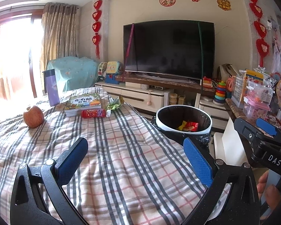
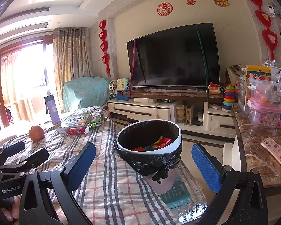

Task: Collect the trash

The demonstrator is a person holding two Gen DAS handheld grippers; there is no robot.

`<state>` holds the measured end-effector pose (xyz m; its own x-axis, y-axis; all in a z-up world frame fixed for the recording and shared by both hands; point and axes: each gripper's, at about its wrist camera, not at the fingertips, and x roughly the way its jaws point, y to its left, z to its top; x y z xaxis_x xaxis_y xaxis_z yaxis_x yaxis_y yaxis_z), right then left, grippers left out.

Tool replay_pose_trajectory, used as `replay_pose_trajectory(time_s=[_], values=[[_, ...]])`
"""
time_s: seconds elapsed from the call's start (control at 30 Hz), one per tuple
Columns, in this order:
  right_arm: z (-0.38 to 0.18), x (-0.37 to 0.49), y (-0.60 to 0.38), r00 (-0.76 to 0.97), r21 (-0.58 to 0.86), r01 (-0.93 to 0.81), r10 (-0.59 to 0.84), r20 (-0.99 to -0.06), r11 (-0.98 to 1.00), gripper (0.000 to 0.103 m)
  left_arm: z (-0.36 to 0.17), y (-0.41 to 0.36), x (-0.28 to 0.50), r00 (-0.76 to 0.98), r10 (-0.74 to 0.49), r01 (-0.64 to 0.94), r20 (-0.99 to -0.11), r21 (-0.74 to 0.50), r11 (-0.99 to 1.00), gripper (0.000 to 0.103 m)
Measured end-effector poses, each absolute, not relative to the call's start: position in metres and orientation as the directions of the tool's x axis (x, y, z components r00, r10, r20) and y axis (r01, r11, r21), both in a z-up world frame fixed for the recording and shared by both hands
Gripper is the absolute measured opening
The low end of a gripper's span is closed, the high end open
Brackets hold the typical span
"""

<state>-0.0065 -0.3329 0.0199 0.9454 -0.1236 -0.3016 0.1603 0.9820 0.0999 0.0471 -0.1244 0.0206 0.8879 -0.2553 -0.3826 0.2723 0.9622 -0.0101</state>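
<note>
Down at the near edge of the plaid blanket (image 1: 125,150), both tools hang with nothing in them. Left gripper (image 1: 136,161): jaws spread wide, empty, over bare blanket. Right gripper (image 2: 146,168): also spread wide, empty, lined up roughly toward the bin.

Just past them, trash bin (image 2: 149,142) sits off the blanket's right edge, white rim, black liner knotted at the front. Already has wrappers (image 2: 162,142) inside, red and yellow ones showing. So part of the job looks done, as far as I can judge.

Farther up the blanket, what's left: a red tube-shaped packet (image 1: 93,113) lying flat, touching the front of the book stack (image 1: 83,103). Just beside it to the right, a crumpled green wrapper (image 1: 115,103) with a small white piece at its near end. These two read as the remaining trash.

Off to the left, an apple (image 1: 33,116) with a bite out of it. Trash or snack, can't tell. A purple bottle (image 1: 51,88) stands upright behind the books; I wouldn't count it.

Right side, a marble counter (image 2: 256,150) holds a pink phone (image 2: 276,152) and toy boxes. Not trash.

Far wall: TV (image 1: 168,49) on its stand.

Estimate: past the start, two or three items to go. Next reach is long, well forward from either gripper.
</note>
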Motion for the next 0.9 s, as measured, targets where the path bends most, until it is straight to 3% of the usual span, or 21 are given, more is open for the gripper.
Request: replay_pose_trajectory(time_s=[0.9], values=[[0.0222, -0.0091, -0.3287, 0.947, 0.095, 0.154, -0.12, -0.297, 0.983, 0.103, 0.0196, -0.1237, 0.0445, 0.887, -0.259, 0.276, -0.382, -0.01, 0.961, 0.103]])
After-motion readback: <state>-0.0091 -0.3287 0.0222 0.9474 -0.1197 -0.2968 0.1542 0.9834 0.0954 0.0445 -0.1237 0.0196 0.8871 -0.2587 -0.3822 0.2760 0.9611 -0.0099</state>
